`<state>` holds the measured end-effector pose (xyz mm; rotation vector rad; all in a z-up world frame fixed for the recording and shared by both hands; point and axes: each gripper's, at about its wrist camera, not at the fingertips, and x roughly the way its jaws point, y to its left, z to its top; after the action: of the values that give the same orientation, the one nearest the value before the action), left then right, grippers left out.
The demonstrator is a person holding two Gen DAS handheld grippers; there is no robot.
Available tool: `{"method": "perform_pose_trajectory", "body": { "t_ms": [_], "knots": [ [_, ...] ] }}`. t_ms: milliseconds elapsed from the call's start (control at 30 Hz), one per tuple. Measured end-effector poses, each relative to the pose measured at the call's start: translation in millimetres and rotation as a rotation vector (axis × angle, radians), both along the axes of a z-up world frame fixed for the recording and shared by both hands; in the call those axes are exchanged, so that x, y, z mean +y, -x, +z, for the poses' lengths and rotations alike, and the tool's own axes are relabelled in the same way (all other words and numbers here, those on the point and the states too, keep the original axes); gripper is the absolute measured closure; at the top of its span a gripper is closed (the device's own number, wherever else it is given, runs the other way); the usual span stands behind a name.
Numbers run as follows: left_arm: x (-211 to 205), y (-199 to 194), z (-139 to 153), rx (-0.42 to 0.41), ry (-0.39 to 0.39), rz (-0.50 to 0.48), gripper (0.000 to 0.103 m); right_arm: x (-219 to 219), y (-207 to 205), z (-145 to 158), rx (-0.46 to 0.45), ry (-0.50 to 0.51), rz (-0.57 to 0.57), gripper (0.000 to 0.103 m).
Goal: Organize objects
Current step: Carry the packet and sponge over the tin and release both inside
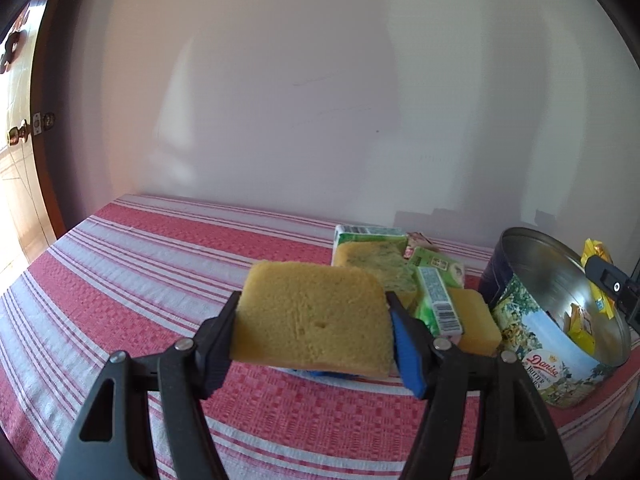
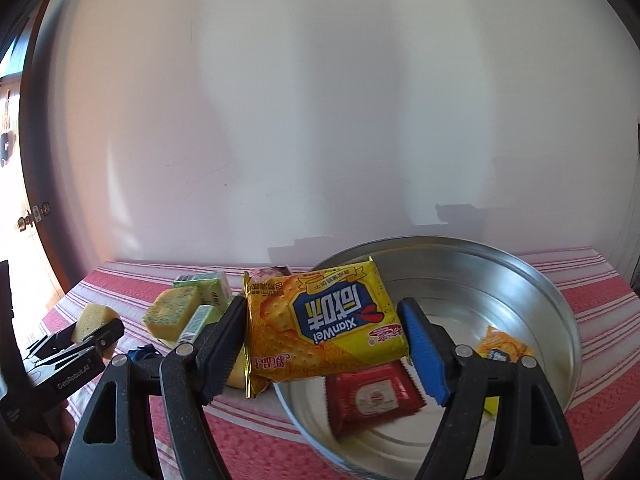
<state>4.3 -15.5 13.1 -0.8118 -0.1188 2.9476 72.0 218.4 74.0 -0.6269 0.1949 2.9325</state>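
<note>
My left gripper is shut on a yellow sponge, held above the striped cloth; in the right wrist view the same left gripper shows at far left with the sponge. My right gripper is shut on a yellow cracker packet, held over the near rim of the round metal tin. Inside the tin lie a red packet and a small yellow packet. The tin stands at the right in the left wrist view, the right gripper above it.
On the red-and-white striped cloth sit a green-topped sponge, green cartons and another yellow sponge. A blue thing lies near the sponges. A white wall stands behind; a door with a knob is at left.
</note>
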Motion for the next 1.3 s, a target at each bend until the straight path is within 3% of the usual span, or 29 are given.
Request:
{"method": "perform_pose_trajectory", "body": {
  "t_ms": [867, 1300],
  "knots": [
    [146, -11, 14, 0.064, 0.034, -0.235, 0.035, 109, -31, 5, 0.016, -0.066, -0.202, 0.026],
    [218, 4, 6, 0.02, 0.057, -0.333, 0.035, 150, -19, -6, -0.037, -0.055, -0.249, 0.026]
  ]
}}
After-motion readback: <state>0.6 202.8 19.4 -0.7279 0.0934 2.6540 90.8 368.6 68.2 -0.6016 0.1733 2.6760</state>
